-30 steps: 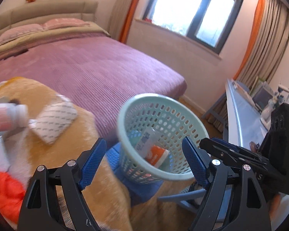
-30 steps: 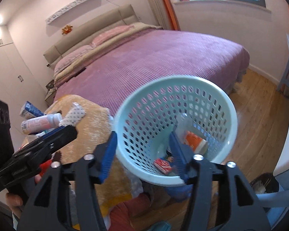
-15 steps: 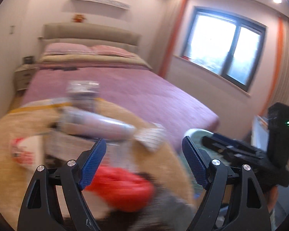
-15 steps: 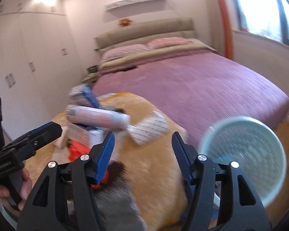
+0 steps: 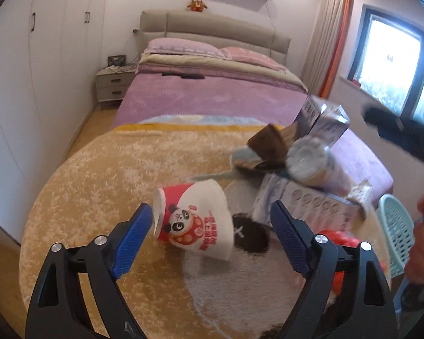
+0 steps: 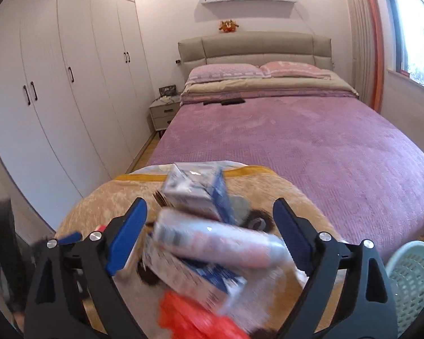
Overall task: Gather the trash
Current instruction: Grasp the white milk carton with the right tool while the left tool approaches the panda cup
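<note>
The left gripper (image 5: pixel 209 237) is standing wide with its jaws opening, and nothing is pressing against its blue pads; the right gripper (image 6: pixel 209 236) is likewise opening wide, with the trash pile lying beyond its fingers rather than clamped between them. Taking the plush round mat (image 5: pixel 99 175) as the landmark, the paper cup (image 5: pixel 195 220), red and white with a panda print, is lying on its side near the middle of the mat, just ahead of the left gripper and roughly between its fingers. Toward the mat's window-side edge, a pale cylindrical tube (image 6: pixel 212 240) is resting across a flat blue-and-white carton (image 6: pixel 189 276), with a second small box (image 6: pixel 195 192) behind them and something crumpled and red (image 6: pixel 189 322) at the near edge. The mint perforated basket (image 6: pixel 412 285) is sitting just off that same edge of the mat. The cup is probably light and thin-walled, so it is likely crushing under a hard squeeze; gripping across the stiffer rolled rim looks safest. The tube is appearing smooth and free to roll, so taking it across its middle seems advisable. The cartons are looking light and fairly stiff, best pinched across their narrow faces.
</note>
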Action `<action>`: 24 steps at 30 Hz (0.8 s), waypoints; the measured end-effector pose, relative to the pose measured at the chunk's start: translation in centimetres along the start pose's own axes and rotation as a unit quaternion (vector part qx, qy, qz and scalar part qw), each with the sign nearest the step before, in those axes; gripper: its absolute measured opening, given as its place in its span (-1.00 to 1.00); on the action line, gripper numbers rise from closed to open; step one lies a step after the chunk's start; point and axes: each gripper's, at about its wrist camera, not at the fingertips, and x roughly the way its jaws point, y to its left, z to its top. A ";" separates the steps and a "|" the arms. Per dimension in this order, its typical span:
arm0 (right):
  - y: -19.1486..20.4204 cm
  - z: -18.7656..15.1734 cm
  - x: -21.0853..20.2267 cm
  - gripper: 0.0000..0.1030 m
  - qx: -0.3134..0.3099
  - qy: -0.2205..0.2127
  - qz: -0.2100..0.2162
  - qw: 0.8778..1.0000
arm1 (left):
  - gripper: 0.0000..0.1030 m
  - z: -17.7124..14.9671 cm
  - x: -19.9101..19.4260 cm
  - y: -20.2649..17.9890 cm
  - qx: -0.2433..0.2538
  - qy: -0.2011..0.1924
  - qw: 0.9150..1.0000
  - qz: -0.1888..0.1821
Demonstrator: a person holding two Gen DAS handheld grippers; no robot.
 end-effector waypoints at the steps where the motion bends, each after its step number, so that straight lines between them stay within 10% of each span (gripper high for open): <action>1: 0.3 0.4 0.9 0.69 0.001 0.009 -0.008 1.000 | 0.66 -0.1 0.3 0.1 0.003 0.001 1.000 0.003; 8: 1.0 1.4 5.4 0.67 -0.001 0.046 -0.042 0.998 | 0.69 -0.6 2.7 -1.6 0.044 0.015 0.998 0.049; 10: 0.2 1.4 5.5 0.38 -0.003 0.043 -0.052 0.998 | 0.69 -0.8 3.2 -1.8 0.054 0.019 0.996 0.061; 12: -1.3 1.4 5.8 0.11 0.008 0.054 -0.038 0.998 | 0.69 -0.8 3.5 -1.9 0.059 0.022 0.996 0.068; 24: -9.8 -1.4 3.5 0.08 0.121 0.071 0.081 0.987 | 0.36 -1.2 3.6 -1.9 0.054 0.030 0.996 0.068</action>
